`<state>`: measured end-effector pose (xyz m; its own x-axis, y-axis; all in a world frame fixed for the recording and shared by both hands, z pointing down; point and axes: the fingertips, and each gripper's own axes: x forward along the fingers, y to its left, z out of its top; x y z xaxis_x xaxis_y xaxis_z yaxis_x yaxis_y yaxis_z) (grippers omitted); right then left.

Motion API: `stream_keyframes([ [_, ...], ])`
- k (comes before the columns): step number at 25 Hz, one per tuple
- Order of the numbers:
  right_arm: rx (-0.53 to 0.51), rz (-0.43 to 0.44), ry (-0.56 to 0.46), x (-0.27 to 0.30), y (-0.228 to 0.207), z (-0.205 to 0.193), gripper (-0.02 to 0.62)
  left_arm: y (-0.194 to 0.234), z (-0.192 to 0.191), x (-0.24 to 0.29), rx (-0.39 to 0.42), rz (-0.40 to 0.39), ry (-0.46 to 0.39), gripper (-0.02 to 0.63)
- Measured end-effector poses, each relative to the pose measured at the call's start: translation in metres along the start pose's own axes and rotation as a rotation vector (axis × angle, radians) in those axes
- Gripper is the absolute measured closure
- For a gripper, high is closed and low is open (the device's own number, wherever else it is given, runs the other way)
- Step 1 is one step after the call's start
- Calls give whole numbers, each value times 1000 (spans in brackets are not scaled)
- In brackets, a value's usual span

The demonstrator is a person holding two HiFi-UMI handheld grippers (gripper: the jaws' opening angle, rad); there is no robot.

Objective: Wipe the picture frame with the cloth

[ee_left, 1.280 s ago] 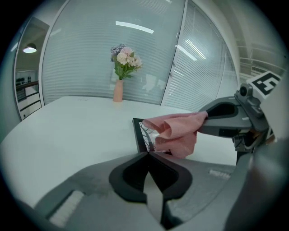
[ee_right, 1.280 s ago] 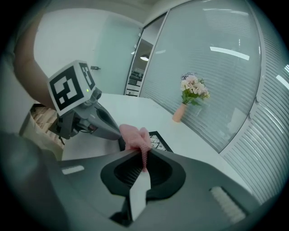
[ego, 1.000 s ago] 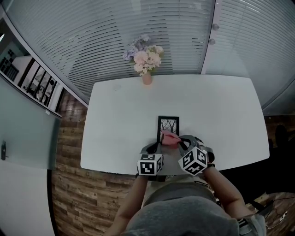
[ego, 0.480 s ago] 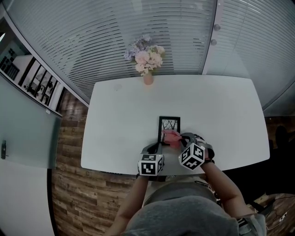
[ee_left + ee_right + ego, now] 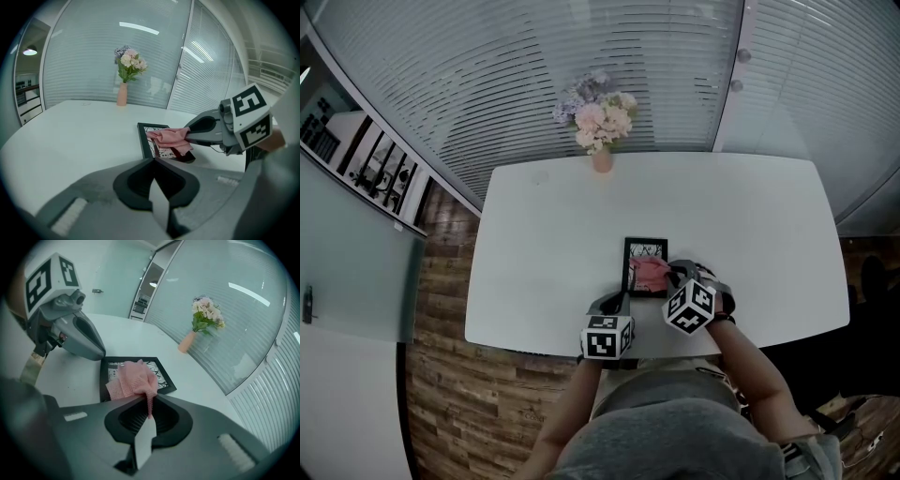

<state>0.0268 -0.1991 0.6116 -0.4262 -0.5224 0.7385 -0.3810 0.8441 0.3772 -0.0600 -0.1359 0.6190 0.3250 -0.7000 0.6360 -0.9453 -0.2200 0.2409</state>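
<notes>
A black picture frame [image 5: 630,259] with a tree print lies flat on the white table [image 5: 544,234] near the front edge. A pink cloth [image 5: 652,273] is bunched on its glass, and my right gripper [image 5: 672,277] is shut on it. In the right gripper view the cloth [image 5: 133,378] covers the near middle of the frame [image 5: 161,376]. My left gripper [image 5: 621,298] is shut with nothing between its fingers; its tip [image 5: 153,163] sits at the frame's [image 5: 146,136] near left corner. The left gripper view shows the cloth [image 5: 169,138] in the right gripper [image 5: 188,134].
A small vase of pink and lilac flowers [image 5: 600,127] stands at the table's far edge, in front of a glass wall with blinds. Wooden floor [image 5: 441,309] lies to the left of the table. The person's torso is close against the front edge.
My right gripper has pushed the cloth farther away from the person, up onto the middle of the frame. The left gripper has stayed at the frame's corner.
</notes>
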Motion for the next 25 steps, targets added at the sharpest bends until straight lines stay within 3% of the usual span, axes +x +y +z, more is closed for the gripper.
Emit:
stream_keyframes([
  [25, 63, -72, 21, 29, -44, 7, 578, 0, 1, 1, 17, 6, -9, 604],
])
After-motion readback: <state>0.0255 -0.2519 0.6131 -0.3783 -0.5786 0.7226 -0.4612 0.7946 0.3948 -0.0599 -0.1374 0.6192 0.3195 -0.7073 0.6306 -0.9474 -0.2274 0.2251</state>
